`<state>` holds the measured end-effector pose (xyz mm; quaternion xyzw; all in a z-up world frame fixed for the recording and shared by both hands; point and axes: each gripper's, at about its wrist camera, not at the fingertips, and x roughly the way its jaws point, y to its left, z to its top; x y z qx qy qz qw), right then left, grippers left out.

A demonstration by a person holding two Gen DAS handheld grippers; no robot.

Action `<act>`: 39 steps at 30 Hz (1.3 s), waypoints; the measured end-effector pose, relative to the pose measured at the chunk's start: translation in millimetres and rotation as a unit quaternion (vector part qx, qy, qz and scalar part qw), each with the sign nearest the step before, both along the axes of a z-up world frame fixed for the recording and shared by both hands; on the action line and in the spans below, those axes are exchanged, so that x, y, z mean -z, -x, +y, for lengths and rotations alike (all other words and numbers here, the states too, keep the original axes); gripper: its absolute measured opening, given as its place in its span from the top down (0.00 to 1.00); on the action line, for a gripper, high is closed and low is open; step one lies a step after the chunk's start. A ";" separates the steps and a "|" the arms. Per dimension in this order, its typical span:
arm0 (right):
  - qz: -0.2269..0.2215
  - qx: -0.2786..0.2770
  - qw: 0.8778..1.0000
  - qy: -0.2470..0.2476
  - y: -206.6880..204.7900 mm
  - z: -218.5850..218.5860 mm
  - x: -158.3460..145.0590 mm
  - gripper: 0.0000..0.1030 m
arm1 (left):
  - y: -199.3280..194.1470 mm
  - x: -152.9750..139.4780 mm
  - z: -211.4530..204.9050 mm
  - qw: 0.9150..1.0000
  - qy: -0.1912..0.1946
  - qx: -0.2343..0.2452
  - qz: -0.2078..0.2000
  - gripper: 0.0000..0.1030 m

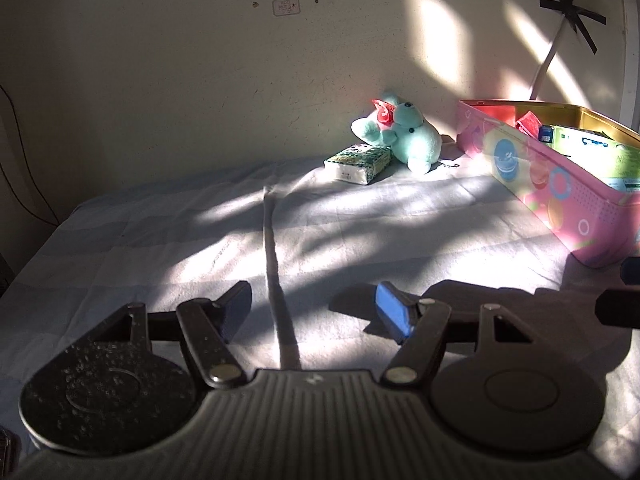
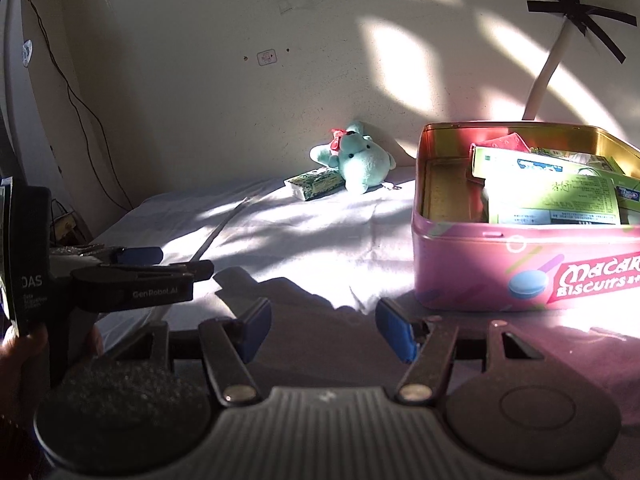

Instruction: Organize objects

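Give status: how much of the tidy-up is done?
Partly done. The pink macaron biscuit tin already holds green and red packets. Nothing is in hand: the left tool and right tool are both open and empty. Left out by the wall: the mint-green plush toy and the green-patterned tissue pack.

Cream wall (image 1: 160, 80) streaked with sunlight patches, black tape cross (image 2: 580, 12) over a white cable, pale sheeted bed (image 1: 200, 248), thin dark wire (image 2: 72, 96) at left
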<state>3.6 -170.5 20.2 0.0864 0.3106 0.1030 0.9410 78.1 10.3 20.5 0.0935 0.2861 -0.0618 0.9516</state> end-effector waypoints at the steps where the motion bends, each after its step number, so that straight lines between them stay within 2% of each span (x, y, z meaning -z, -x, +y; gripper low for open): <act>1: 0.000 -0.004 1.000 0.002 -3.0 2.6 0.1 0.41 | -2.8 0.8 4.5 1.000 -0.001 -0.005 0.000 0.31; 8: 0.008 -0.033 0.999 0.023 -33.5 32.0 5.4 0.41 | -20.6 6.6 27.4 1.000 0.000 -0.030 0.003 0.31; 14: 0.017 -0.046 0.998 0.032 -58.6 50.3 9.5 0.41 | -32.7 15.9 48.4 0.998 0.022 -0.059 0.010 0.30; 16: 0.018 -0.049 0.998 0.037 -68.8 56.7 10.4 0.40 | -38.4 17.4 57.7 0.997 0.042 -0.067 0.019 0.30; 20: 0.017 -0.041 0.998 0.037 -117.3 74.7 10.4 0.35 | -40.2 14.1 68.1 0.994 0.065 -0.084 0.016 0.26; 21: 0.017 -0.041 0.998 0.037 -117.3 74.7 10.4 0.32 | -40.6 12.4 70.8 0.994 0.070 -0.085 0.013 0.26; 22: 0.023 -0.029 0.999 0.030 -146.4 81.9 12.4 0.31 | -40.0 10.6 73.1 0.993 0.074 -0.087 0.009 0.26; 23: 0.023 -0.029 0.999 0.030 -146.4 81.9 12.4 0.29 | -39.9 9.1 75.3 0.993 0.076 -0.090 0.006 0.26; 26: 0.032 0.012 0.999 0.030 -195.6 94.3 18.1 0.22 | -41.8 6.0 87.3 0.990 0.093 -0.107 0.005 0.26; 30: 0.055 0.072 0.996 0.025 -251.0 102.2 27.4 0.22 | -46.3 4.3 107.9 0.982 0.127 -0.136 0.012 0.26; 31: 0.075 0.098 0.992 0.023 -275.7 103.7 35.7 0.22 | -46.7 3.8 110.7 0.981 0.133 -0.139 0.012 0.26; 35: 0.079 0.123 0.988 0.044 -292.9 107.5 42.7 0.14 | -47.5 2.8 114.0 0.980 0.139 -0.144 0.012 0.26; 37: 0.074 0.130 0.986 0.073 -295.9 109.5 46.3 0.19 | -48.2 4.0 112.0 0.981 0.136 -0.141 0.015 0.26; 39: 0.069 0.126 0.987 0.075 -293.3 108.7 46.6 0.28 | -49.8 5.3 110.3 0.981 0.134 -0.137 0.019 0.26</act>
